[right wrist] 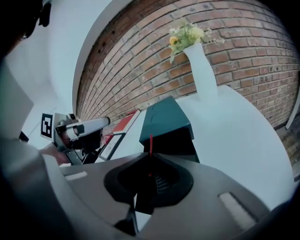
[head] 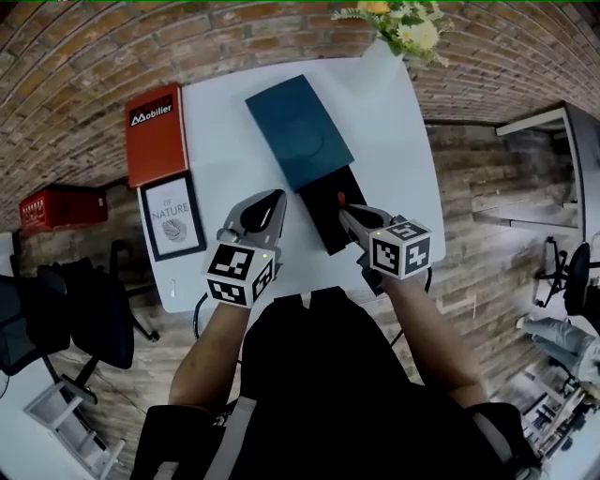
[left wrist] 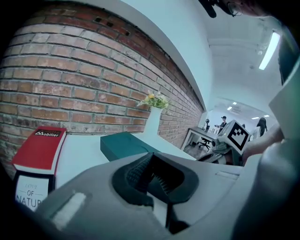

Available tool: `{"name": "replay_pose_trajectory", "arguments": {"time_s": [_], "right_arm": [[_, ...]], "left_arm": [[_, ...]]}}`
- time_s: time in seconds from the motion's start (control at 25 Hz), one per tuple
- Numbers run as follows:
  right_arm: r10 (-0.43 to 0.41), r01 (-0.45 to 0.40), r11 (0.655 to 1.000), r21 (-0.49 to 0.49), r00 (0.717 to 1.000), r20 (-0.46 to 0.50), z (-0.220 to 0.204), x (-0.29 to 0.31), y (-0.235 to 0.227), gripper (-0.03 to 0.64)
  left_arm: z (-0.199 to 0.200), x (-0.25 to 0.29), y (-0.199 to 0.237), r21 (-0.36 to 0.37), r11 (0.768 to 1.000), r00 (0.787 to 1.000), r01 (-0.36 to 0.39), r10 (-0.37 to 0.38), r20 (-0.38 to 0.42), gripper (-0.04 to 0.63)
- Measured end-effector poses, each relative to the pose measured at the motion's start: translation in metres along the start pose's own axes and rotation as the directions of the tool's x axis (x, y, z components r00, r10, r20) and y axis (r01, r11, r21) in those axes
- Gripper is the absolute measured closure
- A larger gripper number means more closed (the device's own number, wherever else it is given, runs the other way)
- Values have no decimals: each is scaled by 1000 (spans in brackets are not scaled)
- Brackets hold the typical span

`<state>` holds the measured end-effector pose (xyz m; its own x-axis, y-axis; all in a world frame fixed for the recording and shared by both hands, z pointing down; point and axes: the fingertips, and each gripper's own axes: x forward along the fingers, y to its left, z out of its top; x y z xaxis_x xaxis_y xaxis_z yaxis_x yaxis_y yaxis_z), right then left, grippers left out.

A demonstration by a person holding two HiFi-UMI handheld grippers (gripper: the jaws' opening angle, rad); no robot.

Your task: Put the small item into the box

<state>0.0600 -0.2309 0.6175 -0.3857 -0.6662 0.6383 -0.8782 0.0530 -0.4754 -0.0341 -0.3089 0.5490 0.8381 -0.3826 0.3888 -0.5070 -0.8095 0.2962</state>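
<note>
The small red item (head: 340, 198) is a thin sliver pinched at the tips of the right gripper (head: 346, 212). In the right gripper view it sticks up past the closed fingers (right wrist: 140, 161) as a narrow red strip (right wrist: 150, 144). It hangs over the black drawer (head: 328, 214) that is slid out of the teal box (head: 298, 131); whether it touches the drawer cannot be told. The right fingers are nearly together, clamped on the item, and point down toward the drawer's open end.

The box lies at an angle on the white desk (head: 398, 159), with its drawer end toward the person.

The left gripper (head: 276, 200) is just beside the drawer on its left. Its fingers are closed tip to tip with nothing between them, as the left gripper view (left wrist: 151, 157) shows.

At the desk's left edge lies a red book (head: 156, 134) printed "Mobilier", and nearer the person a framed print (head: 172, 216) reading "of Nature". At the far end stands a white vase with yellow and white flowers (head: 405, 26), close to the brick wall (left wrist: 70, 75). A red crate (head: 61, 206) sits on the floor to the left of the desk.
</note>
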Motion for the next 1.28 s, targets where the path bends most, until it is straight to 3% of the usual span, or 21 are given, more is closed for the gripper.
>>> {"name": "replay_pose_trajectory", "arguments": {"time_s": [0.48, 1.04, 1.28], "right_arm": [[-34, 23, 998, -52, 977, -213, -30, 42, -6, 598], [-156, 75, 976, -205, 897, -414, -43, 68, -9, 594], [-198, 98, 965, -243, 878, -435, -46, 73, -13, 584]], "left_arm": [[-7, -33, 34, -61, 995, 996, -79, 81, 24, 588], [0, -48, 36, -84, 994, 995, -67, 73, 72, 588], [-4, -56, 39, -96, 993, 994, -75, 83, 78, 588]]}}
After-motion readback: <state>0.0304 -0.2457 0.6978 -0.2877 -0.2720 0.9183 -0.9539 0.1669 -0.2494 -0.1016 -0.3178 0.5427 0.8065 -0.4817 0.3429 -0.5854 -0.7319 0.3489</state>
